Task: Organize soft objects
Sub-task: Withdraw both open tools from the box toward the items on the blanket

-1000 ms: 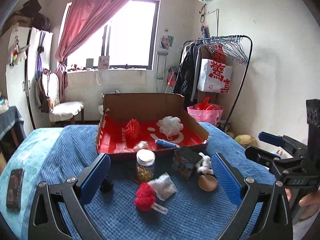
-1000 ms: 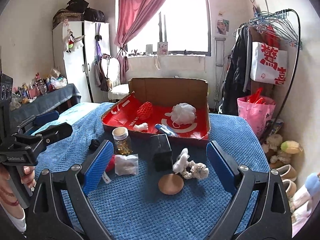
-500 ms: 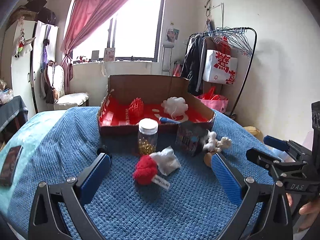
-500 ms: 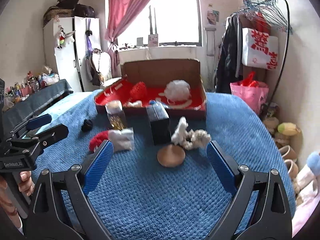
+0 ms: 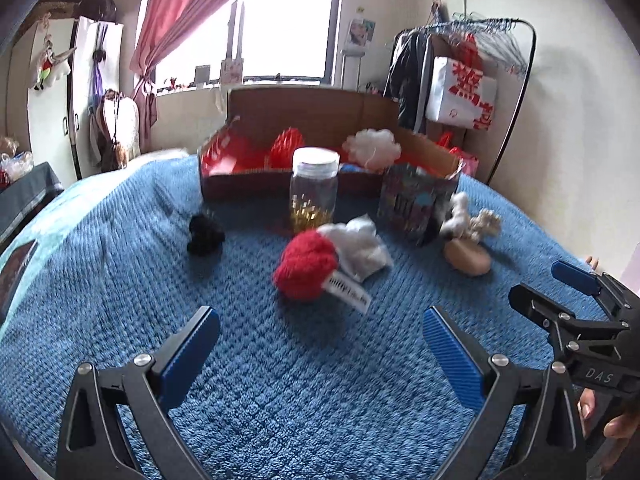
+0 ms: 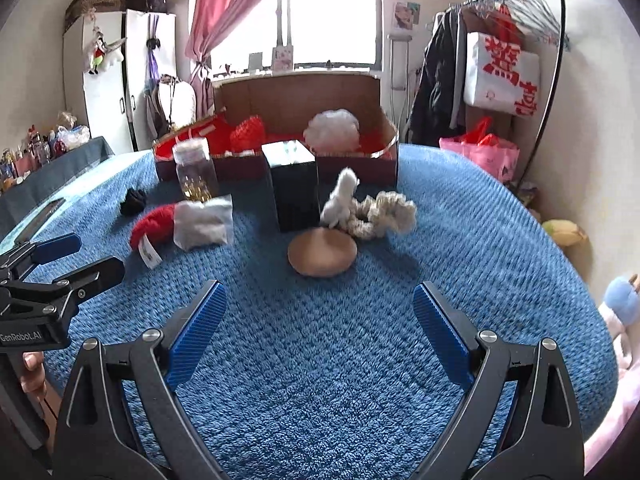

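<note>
A red fluffy ball with a white tag (image 5: 306,270) lies on the blue bedspread (image 5: 280,380) against a white cloth pouch (image 5: 360,246). A cream scrunchie (image 6: 384,212), a small white plush (image 6: 340,200) and a black soft lump (image 5: 204,234) lie nearby. The cardboard box with red lining (image 5: 248,178) at the back holds a red mesh puff (image 5: 286,150) and a white puff (image 5: 374,146). My left gripper (image 5: 320,348) is open and empty, low over the bedspread in front of the red ball. My right gripper (image 6: 318,332) is open and empty, in front of a tan disc (image 6: 322,252).
A glass jar with a white lid (image 5: 314,190) and a dark printed box (image 5: 414,202) stand in front of the cardboard box. A clothes rack (image 6: 500,60) stands at the right, a white wardrobe (image 6: 116,84) at the left. The bed edge falls off on the right.
Both grippers have dropped lower and moved forward toward the objects, which now look larger and nearer. Both stay open. Nothing on the bed has moved.
</note>
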A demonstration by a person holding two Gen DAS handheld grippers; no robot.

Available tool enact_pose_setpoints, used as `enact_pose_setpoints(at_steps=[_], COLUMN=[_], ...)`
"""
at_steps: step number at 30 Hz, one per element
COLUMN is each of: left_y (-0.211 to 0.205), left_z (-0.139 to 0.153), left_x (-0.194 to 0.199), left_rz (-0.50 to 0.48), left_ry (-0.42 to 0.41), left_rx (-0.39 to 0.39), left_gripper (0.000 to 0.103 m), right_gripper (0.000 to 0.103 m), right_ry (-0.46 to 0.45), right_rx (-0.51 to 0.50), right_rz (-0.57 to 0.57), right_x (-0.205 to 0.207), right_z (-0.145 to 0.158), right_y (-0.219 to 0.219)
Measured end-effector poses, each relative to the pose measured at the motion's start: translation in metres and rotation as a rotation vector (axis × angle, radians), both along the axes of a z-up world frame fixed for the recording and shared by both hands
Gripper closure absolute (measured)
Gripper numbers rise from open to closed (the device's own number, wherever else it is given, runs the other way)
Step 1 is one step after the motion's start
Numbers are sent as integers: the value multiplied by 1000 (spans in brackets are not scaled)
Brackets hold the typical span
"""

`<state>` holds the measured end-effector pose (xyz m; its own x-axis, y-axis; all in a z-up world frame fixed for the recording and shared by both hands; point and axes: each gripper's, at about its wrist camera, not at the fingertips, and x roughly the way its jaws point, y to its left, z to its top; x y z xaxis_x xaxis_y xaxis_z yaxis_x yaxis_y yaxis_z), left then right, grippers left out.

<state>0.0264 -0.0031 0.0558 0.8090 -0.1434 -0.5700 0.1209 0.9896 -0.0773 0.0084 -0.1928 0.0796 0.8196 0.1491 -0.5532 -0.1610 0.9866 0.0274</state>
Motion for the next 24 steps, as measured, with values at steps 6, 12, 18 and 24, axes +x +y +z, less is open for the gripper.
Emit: enact_pose_setpoints(at_steps=[6, 12, 18, 24], left_y=[2, 3, 5, 13], left_z=[-8, -9, -8, -3], left_x=[5, 9, 15, 29], left_rz=[6, 0, -10, -33], left_ry=[31, 51, 83, 126], left_rx=[-5, -8, -12, 10], left_gripper=[0, 0, 0, 0], right_gripper=[7, 7, 7, 7], right_ry=[49, 76, 100, 161], right_rx=[14, 26, 16, -4], right_rz=[2, 1, 6, 30], right_x=[8, 14, 18, 29], right_z=[-11, -16, -19, -19], right_y=[-1, -3, -3, -7])
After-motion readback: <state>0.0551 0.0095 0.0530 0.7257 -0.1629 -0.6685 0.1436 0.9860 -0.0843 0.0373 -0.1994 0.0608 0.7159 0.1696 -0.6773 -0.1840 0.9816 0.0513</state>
